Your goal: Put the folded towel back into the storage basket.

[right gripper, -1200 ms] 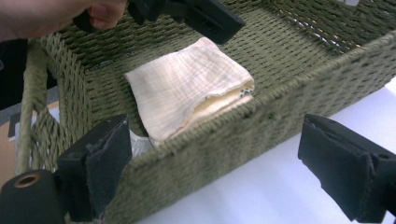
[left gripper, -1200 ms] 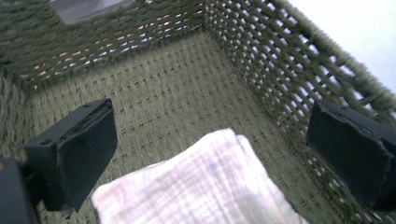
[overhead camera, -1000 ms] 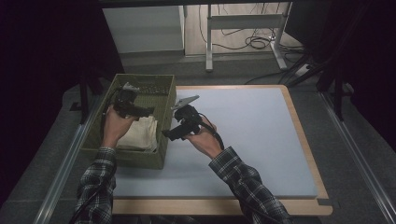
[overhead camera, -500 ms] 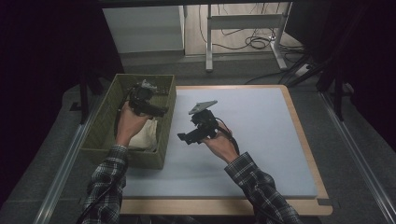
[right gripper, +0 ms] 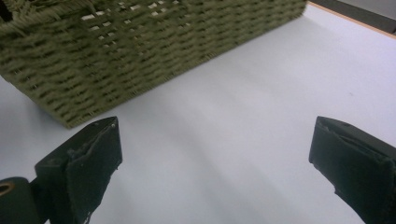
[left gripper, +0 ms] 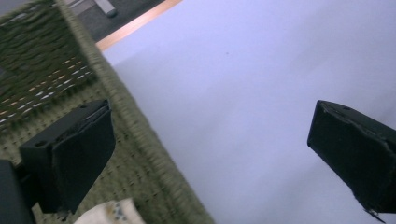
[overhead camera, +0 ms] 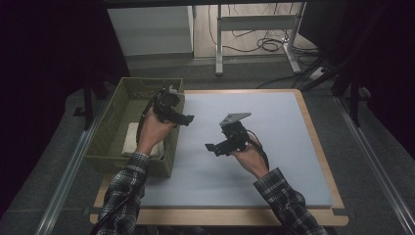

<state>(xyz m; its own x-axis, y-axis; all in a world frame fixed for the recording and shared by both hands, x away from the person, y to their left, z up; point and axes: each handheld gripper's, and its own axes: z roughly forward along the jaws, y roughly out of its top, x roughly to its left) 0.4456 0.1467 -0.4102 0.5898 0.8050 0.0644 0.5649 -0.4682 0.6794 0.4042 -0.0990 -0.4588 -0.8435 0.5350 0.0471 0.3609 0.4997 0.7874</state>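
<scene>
High view: left gripper (overhead camera: 182, 116) held above the right-hand rim of the woven green basket (overhead camera: 105, 133), right gripper (overhead camera: 215, 148) out over the pale blue worktop (overhead camera: 284, 132), well apart from the basket and from the other hand. Folded white cloth (overhead camera: 133, 139) lying flat on the basket floor toward the near end, partly hidden behind the left forearm, touched by neither gripper.

Left gripper view: jaws spread wide with nothing between them, one black pad over the basket's weave (left gripper: 140, 140), the other over bare worktop, so straddling the rim rather than reaching inside. Corner of the white cloth (left gripper: 109, 213) just visible at the bottom edge, below and behind the jaws, not in their gap.

Right gripper view: jaws likewise wide apart and empty, pointed across bare blue surface toward the basket's outer wall (right gripper: 140, 60), some way short of it.

Judged from this: work with the cloth apparently at its very start, or between steps. Nothing lifted, nothing laid out on the worktop, no grip taken. Left to do, by the look of it: bring the left jaws down into the basket and onto the cloth, close on an edge or fold, lift clear of the wall, carry across to the open surface; right gripper then free to help spread or steady. Cannot tell whether only one cloth or a stack of several.
</scene>
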